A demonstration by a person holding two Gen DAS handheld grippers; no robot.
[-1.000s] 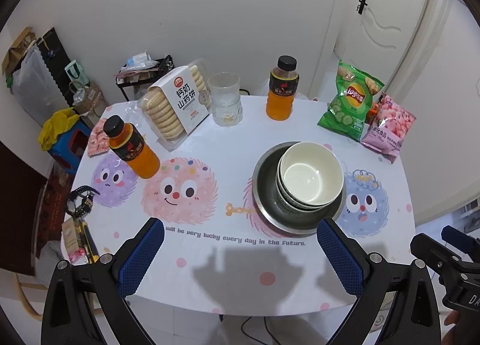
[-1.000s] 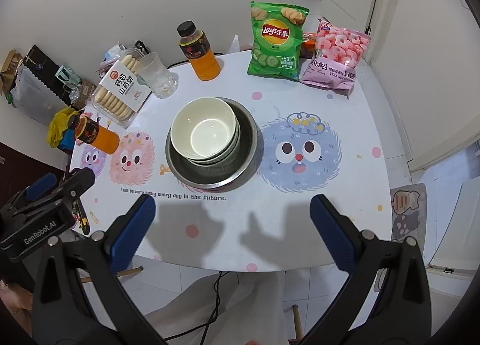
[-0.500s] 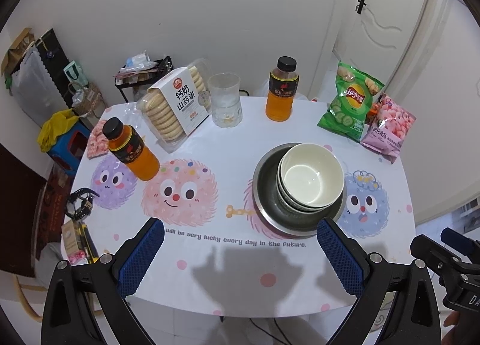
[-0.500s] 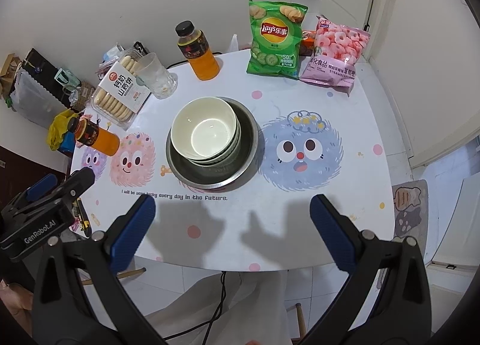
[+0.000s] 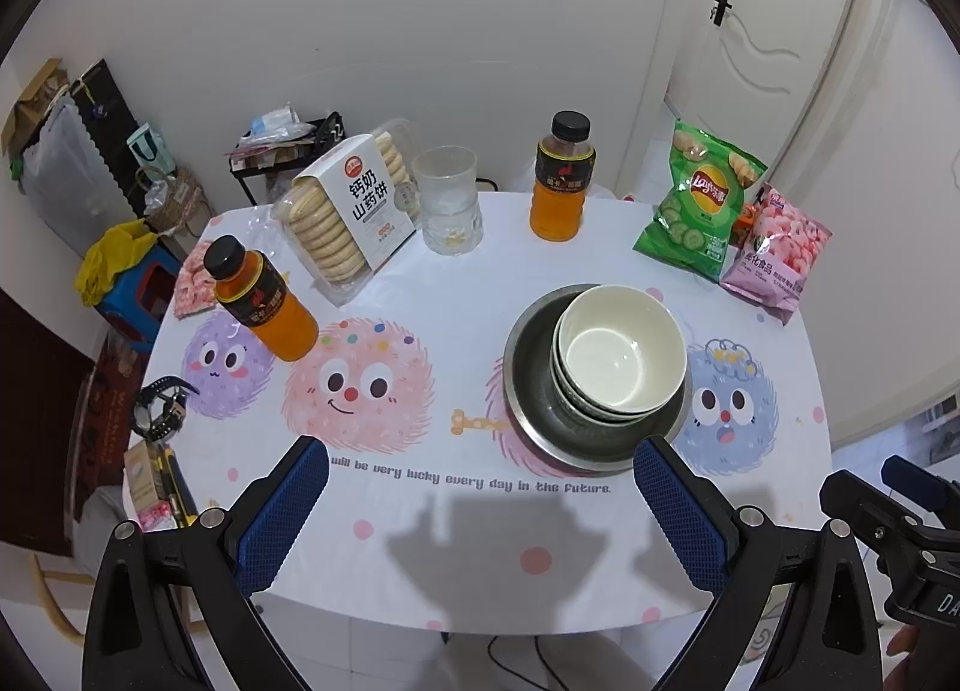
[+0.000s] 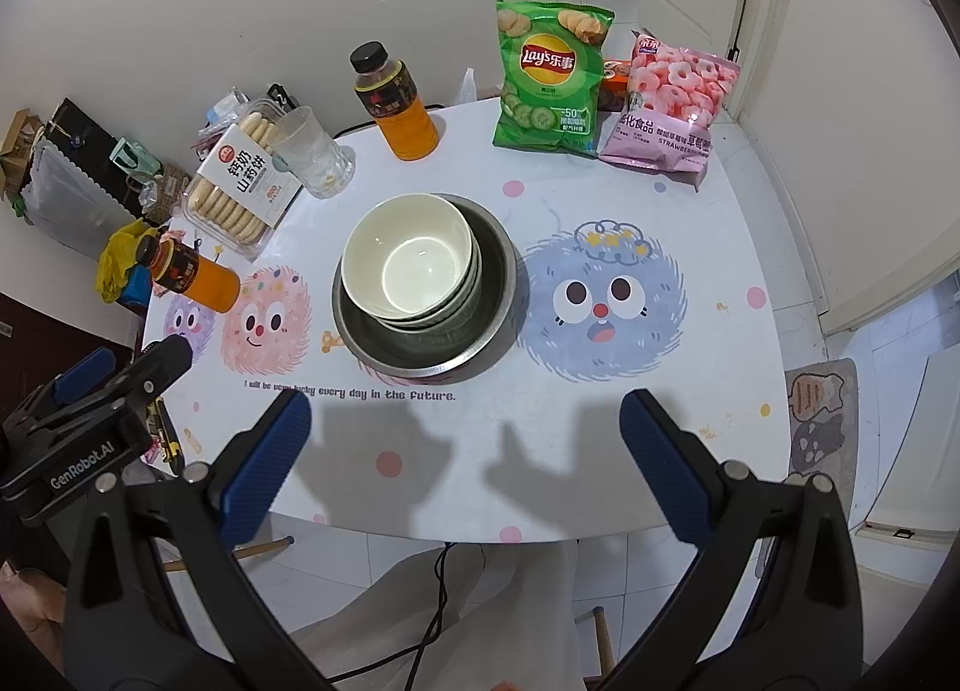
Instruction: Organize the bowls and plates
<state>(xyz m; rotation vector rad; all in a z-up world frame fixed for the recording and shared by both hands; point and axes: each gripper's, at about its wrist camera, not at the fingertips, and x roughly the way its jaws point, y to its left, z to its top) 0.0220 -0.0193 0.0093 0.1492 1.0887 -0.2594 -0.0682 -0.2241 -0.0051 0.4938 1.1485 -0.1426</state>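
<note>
Currently no contact with any dish. Left gripper (image 5: 480, 487) spread wide and empty, held over the near edge of the table (image 5: 456, 571); right gripper (image 6: 465, 430) likewise wide and empty, just beside it. White bowls (image 6: 411, 265) nested in a stack inside the metal basin (image 6: 498, 295), mid-table, clear of both bottles, glass and snack bags. Stacking apparently complete, or a pause ahead of a fresh pick; cannot tell which. If more handling is needed: approach from above, pinch one rim wall of the top bowl, lift straight to avoid dragging the bowls beneath.
</note>
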